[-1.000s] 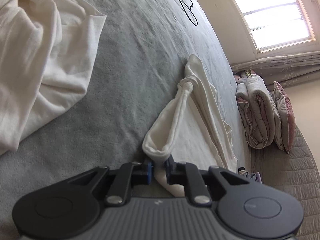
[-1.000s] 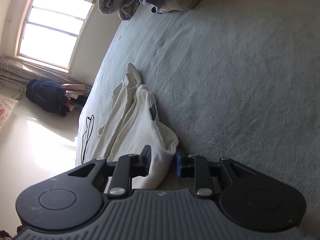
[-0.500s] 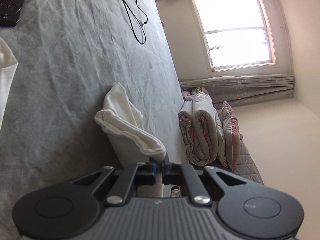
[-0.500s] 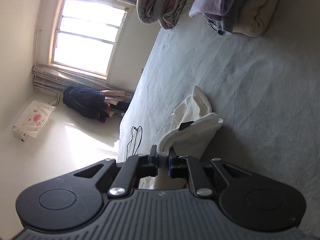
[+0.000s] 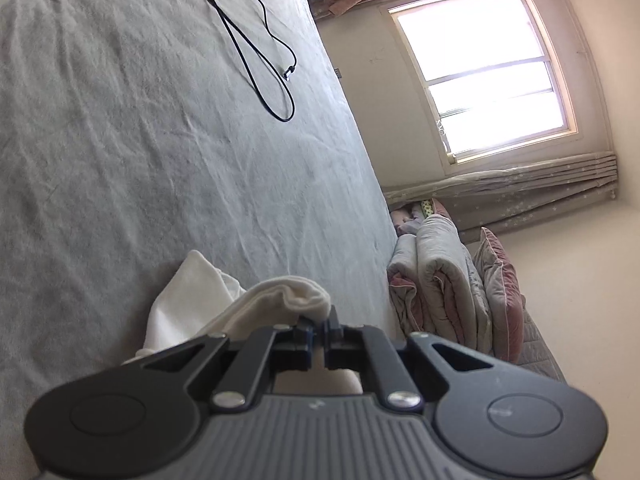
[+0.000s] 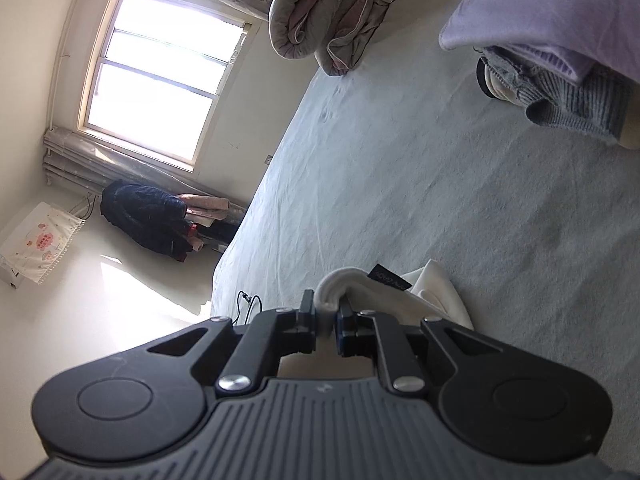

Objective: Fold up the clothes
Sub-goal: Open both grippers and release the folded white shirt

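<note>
Mid-fold here: left gripper [image 5: 318, 332] and right gripper [image 6: 328, 322] both have fingers pinched on the cream garment [image 5: 224, 304], bunched at the bed's [image 5: 160, 140] near edge. Next: carry it over and lay it flat.

White garment [image 5: 188, 304] mostly hidden behind claws; label [image 6: 390, 279] unreadable.
</note>
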Demonstrator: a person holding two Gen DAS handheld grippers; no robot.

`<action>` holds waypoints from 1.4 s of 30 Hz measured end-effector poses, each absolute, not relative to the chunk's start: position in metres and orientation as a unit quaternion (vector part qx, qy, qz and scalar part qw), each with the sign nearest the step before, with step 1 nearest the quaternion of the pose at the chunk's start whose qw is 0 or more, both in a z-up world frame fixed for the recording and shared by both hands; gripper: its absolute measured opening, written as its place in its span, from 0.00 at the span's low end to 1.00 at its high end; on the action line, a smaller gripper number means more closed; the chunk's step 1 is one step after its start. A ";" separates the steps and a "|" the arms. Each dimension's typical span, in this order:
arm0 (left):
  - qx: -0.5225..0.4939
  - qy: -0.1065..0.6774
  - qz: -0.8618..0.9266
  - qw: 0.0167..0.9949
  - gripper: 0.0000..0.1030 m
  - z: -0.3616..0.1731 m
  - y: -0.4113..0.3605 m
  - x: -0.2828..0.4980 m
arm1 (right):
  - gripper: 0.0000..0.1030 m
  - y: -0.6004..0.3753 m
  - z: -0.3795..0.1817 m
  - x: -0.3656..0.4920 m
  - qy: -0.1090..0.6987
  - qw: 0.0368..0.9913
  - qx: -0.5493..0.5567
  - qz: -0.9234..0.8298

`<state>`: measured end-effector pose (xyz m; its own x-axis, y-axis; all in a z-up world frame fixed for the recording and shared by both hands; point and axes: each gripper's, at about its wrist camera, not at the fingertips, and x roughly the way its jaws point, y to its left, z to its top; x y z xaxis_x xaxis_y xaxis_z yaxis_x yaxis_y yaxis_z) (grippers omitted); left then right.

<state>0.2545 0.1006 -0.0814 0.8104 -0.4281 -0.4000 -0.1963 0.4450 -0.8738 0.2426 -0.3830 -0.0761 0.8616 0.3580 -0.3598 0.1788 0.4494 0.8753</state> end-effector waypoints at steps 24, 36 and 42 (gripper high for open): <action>-0.119 0.271 -0.114 0.948 0.40 -0.086 0.003 0.294 | 0.50 -0.267 -0.080 0.264 0.254 0.957 0.122 0.067; -0.041 0.285 -0.055 0.956 0.24 -0.122 0.016 0.318 | 0.36 -0.290 -0.132 0.306 0.287 0.958 0.011 0.012; -0.066 0.296 -0.065 0.951 0.37 -0.102 0.024 0.301 | 0.47 -0.289 -0.114 0.288 0.293 0.955 0.039 0.026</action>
